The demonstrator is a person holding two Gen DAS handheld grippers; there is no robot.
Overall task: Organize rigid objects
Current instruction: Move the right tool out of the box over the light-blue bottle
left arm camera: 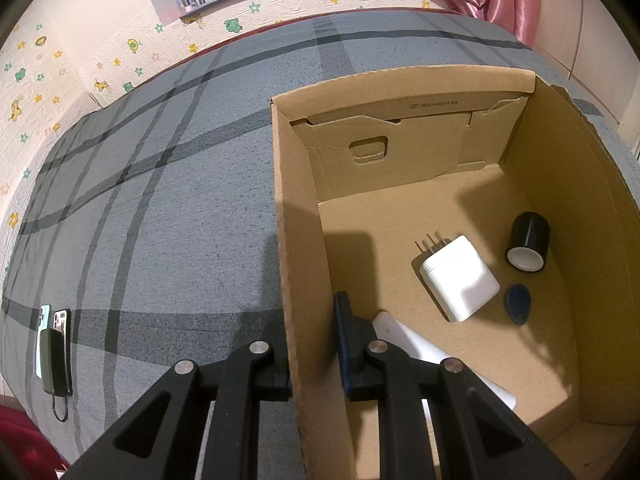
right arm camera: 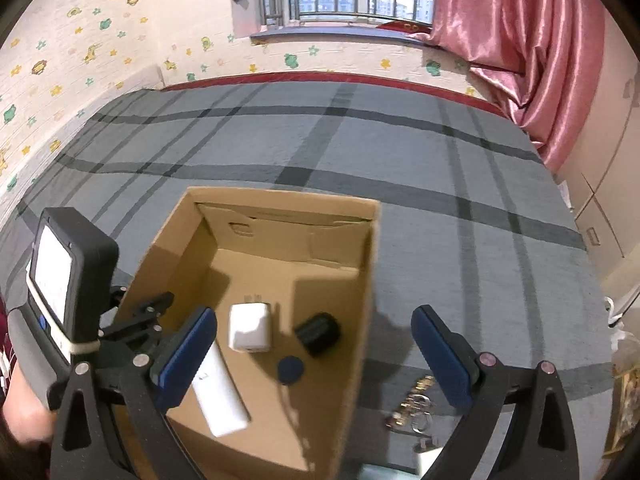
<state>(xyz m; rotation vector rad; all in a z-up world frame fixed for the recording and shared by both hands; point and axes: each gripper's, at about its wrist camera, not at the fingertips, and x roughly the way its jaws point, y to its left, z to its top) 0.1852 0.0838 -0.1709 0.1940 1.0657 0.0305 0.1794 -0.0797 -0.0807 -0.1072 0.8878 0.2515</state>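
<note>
- The cardboard box (left arm camera: 400,92) sits on the grey plaid bedspread (left arm camera: 160,200). It already holds a white charger (left arm camera: 460,280), a black cylinder (left arm camera: 528,242), a small blue fob (left arm camera: 518,304) and a flat white slab (right arm camera: 218,392).
- The left gripper (left arm camera: 310,360) pinches the box's left wall — one finger outside, one blue pad inside — so it looks to be steadying the box.
- The right gripper (right arm camera: 312,360) is spread wide, empty, above the box's right wall.
- In the right view a bunch of keys (right arm camera: 412,404) lies on the bedspread at about 5 o'clock, just outside the box; this is probably the next pickup.
- In the left view two phones and a power bank (left arm camera: 54,352) wait at 8 o'clock, well apart from the box.
- To do it well: keep the left grip firm on the wall, bring the right gripper down squarely over the keys, and close on the thickest part so the loose ring does not slip.
</note>
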